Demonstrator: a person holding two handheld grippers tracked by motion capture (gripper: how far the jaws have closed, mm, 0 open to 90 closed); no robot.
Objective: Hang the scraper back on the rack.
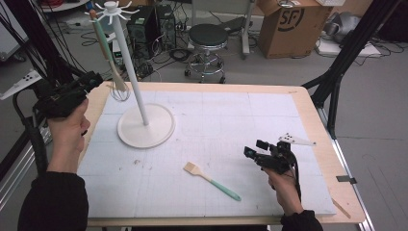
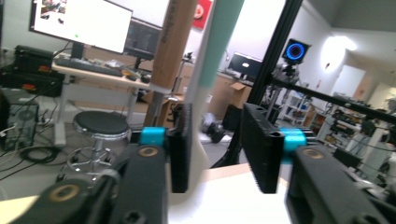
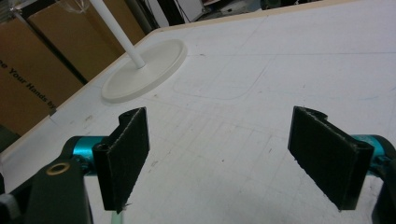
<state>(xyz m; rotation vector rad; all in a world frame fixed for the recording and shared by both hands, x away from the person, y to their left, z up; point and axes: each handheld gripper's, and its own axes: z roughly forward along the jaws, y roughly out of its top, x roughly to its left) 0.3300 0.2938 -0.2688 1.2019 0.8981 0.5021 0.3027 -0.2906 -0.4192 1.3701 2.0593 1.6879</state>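
A white rack (image 1: 130, 53) with a round base (image 1: 146, 126) stands at the table's back left. A teal-handled utensil (image 1: 102, 38) hangs from its top hooks, with whisk wires (image 1: 120, 90) low beside the pole. My left gripper (image 1: 96, 81) is raised next to these. In the left gripper view its jaws (image 2: 217, 121) stand apart around the teal and white handle (image 2: 219, 42), which lies against the left pad (image 2: 183, 140) and clear of the right one. A wooden handle (image 2: 173, 42) hangs just beside it. My right gripper (image 1: 251, 153) (image 3: 219, 140) is open and empty near a mint-handled spatula (image 1: 211, 181).
A white mat (image 1: 231, 120) covers the wooden table (image 1: 308, 106). Behind the table stand a black stool (image 1: 208, 36), a cardboard box (image 1: 293, 24) and black frame posts (image 1: 346, 53). The rack's base (image 3: 144, 70) lies ahead of the right gripper.
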